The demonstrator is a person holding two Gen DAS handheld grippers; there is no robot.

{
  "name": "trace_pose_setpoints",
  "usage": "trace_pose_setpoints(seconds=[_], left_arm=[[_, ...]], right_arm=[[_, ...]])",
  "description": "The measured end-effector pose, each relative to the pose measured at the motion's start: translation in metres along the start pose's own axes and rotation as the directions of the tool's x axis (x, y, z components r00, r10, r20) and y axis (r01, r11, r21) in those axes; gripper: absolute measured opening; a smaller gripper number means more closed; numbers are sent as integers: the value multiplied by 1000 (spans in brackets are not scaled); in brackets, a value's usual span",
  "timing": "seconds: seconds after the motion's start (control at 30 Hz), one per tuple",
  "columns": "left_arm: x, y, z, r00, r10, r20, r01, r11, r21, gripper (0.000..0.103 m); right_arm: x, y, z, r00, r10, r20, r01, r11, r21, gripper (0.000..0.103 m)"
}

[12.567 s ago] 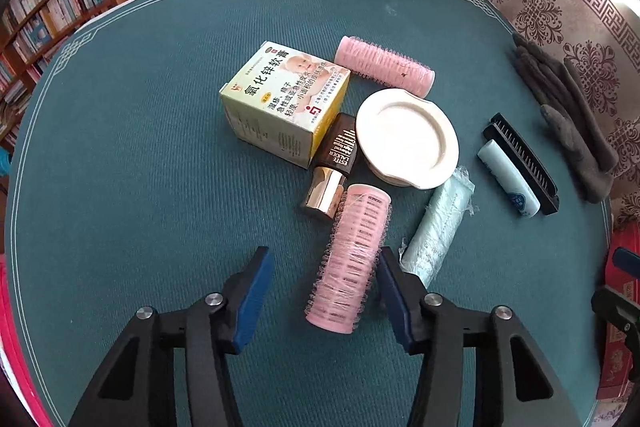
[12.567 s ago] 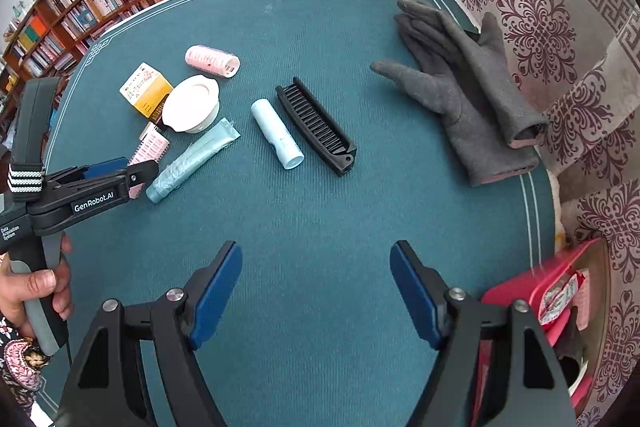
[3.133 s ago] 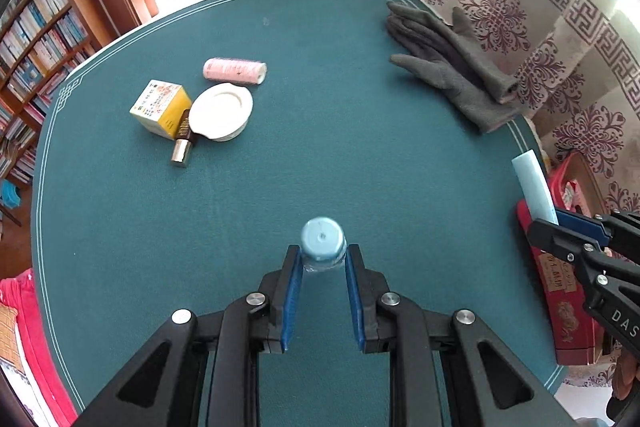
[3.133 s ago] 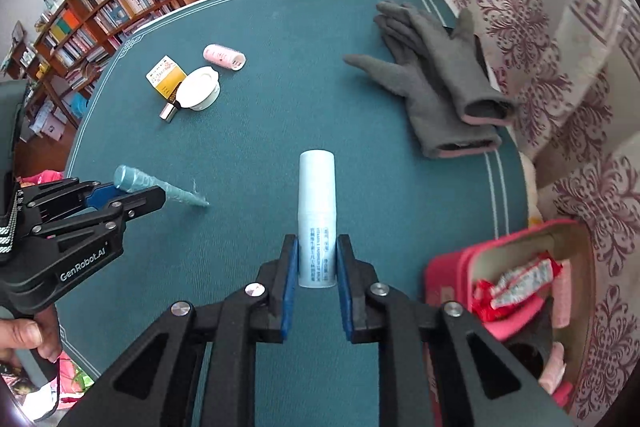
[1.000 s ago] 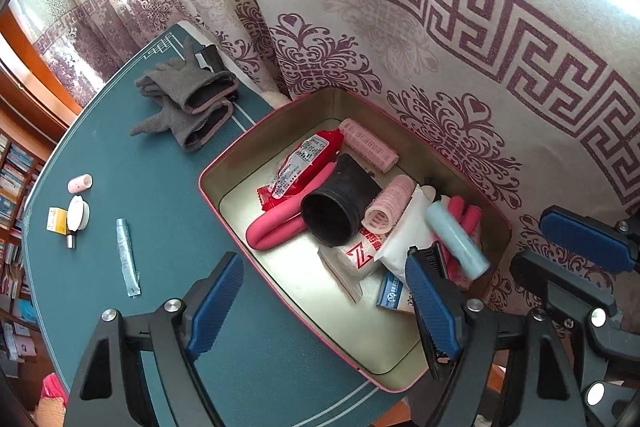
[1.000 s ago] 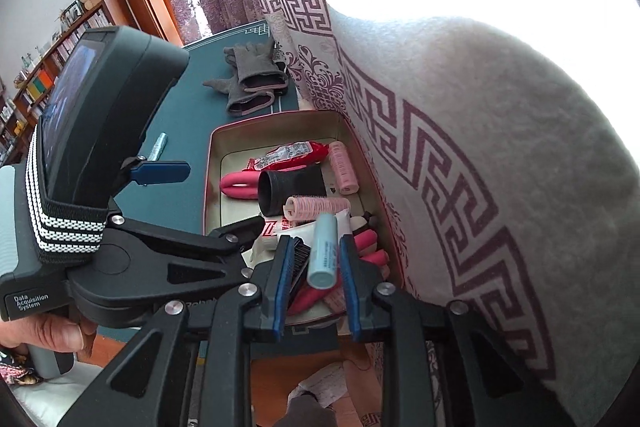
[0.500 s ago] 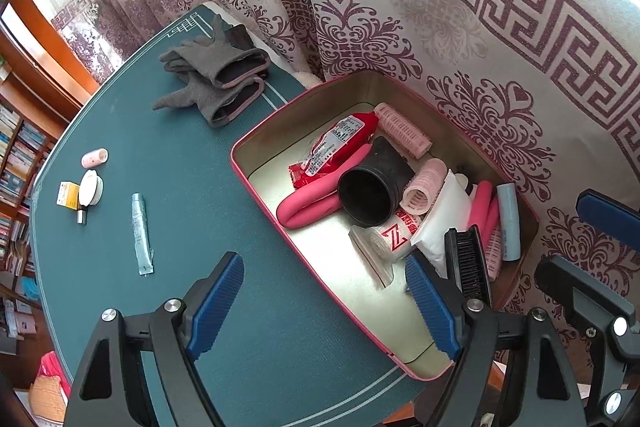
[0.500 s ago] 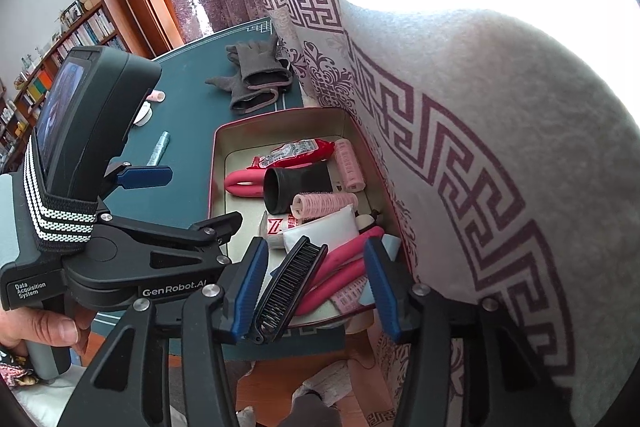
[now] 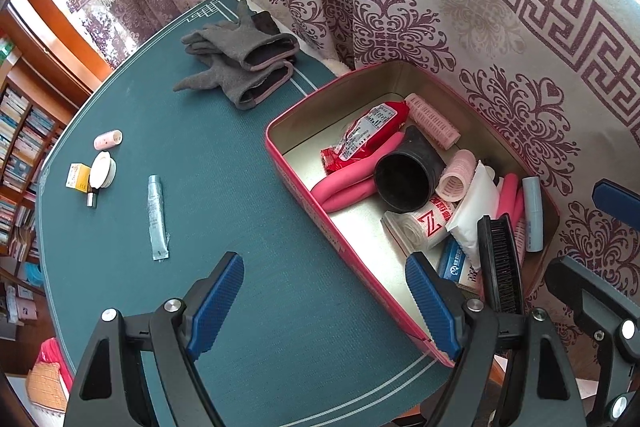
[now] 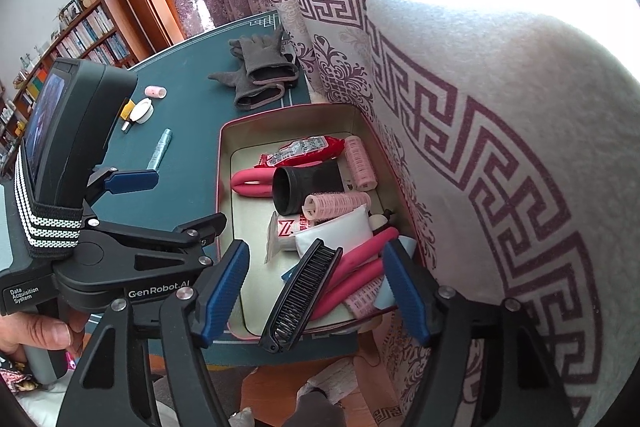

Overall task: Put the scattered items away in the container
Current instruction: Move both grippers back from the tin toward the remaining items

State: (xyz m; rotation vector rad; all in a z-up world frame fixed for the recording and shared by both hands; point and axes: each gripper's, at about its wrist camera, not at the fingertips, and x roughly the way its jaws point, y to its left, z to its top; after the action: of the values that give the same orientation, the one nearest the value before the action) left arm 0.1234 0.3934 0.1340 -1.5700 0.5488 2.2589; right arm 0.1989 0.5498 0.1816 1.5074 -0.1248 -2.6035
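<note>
The pink-rimmed tin stands at the table's edge by the curtain, holding rollers, a red packet, a black cup and a black comb. The pale blue tube lies along the tin's far side. My right gripper hovers over the tin, its jaws opening. Nothing is pressed between them, and the pale blue tube lies beside the right finger. My left gripper is open and empty over the table near the tin's corner. A green tube lies on the cloth.
Grey gloves lie at the table's far edge. A pink roller, white lid, yellow box and small bottle sit at the far left. The patterned curtain hangs close behind the tin.
My right gripper opened and let go of the pale blue tube, which now lies in the tin. The left gripper drifted back over the table, staying open.
</note>
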Motion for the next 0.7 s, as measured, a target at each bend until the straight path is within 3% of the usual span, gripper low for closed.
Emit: trace_pose_setpoints(seconds=[0.47, 0.7], left_arm=[[7, 60, -19, 999, 36, -4, -37, 992, -122, 85], [21, 129, -45, 998, 38, -43, -49, 956, -290, 85]], right_arm=[[20, 24, 12, 999, 27, -39, -27, 999, -18, 74], [42, 51, 20, 994, 47, -97, -52, 998, -47, 75]])
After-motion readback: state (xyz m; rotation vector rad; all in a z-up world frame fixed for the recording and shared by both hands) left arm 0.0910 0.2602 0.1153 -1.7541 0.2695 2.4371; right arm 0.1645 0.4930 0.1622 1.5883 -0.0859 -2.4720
